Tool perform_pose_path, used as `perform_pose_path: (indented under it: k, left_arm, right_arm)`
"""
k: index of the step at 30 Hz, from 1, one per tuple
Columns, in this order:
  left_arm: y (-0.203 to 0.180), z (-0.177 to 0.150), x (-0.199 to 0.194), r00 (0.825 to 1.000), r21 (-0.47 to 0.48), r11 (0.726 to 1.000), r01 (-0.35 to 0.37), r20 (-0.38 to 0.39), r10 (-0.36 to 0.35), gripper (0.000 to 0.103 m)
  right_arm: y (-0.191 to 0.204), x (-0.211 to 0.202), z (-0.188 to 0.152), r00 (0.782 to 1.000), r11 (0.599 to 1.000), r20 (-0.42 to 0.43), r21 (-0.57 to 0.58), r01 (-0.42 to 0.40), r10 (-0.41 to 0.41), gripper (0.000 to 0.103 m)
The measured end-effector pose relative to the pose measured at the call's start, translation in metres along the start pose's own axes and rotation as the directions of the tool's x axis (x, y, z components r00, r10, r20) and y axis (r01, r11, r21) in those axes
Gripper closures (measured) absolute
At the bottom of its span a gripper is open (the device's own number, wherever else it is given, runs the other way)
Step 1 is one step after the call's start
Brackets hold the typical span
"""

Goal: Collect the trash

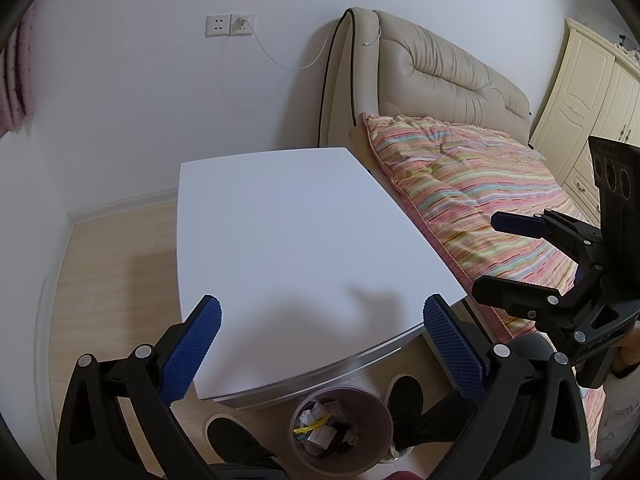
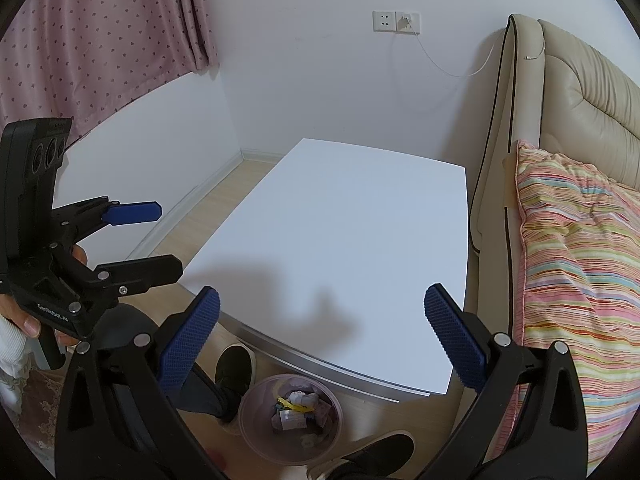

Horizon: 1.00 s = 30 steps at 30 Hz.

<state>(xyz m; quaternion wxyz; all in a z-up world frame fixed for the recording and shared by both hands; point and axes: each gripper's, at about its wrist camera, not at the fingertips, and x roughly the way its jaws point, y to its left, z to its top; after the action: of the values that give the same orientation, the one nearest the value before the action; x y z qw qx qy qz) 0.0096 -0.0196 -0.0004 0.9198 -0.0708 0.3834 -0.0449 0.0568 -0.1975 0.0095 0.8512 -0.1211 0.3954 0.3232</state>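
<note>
White tabletop point(image 1: 304, 240) looks bare to me; the trash sits in the pink bin point(image 1: 340, 428) at six o'clock. I hold left gripper point(image 1: 320, 344) and right gripper point(image 2: 320, 336) wide and empty, and would scan before finishing.

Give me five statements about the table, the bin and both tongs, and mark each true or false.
1. The white table has crumpled paper lying on its top. False: nothing shows on its top in either view.
2. The trash bin stands on the floor at the table's near edge and holds scraps. True.
3. The left tongs are open and hold nothing. True.
4. The right tongs are shut on a yellow wrapper. False: they are open and empty; a yellow scrap lies in the bin.
5. The bed stands beside the table. True.
</note>
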Motion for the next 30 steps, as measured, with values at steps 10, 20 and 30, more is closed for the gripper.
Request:
perform_pose_path:
  k: [10, 20, 30]
  left_arm:
    - [-0.0005, 0.0006, 0.0, 1.0, 0.0, 1.0, 0.002, -0.001, -0.002, 0.006]
    - [-0.001, 0.0008, 0.0005, 1.0, 0.002, 1.0, 0.0, -0.001, 0.0, 0.006]
    - [-0.0073, 0.0, 0.0029, 1.0, 0.014, 1.0, -0.002, -0.01, 0.002, 0.006]
  right_arm:
    - [-0.0006, 0.0003, -0.0008, 1.0, 1.0, -0.002, 0.002, -0.001, 0.001, 0.003]
    - [-0.0017, 0.0024, -0.0042, 1.0, 1.0, -0.006, 0.002, -0.001, 0.001, 0.003]
    - [-0.0016, 0.0023, -0.0035, 1.0, 1.0, -0.006, 0.002, -0.002, 0.002, 0.003]
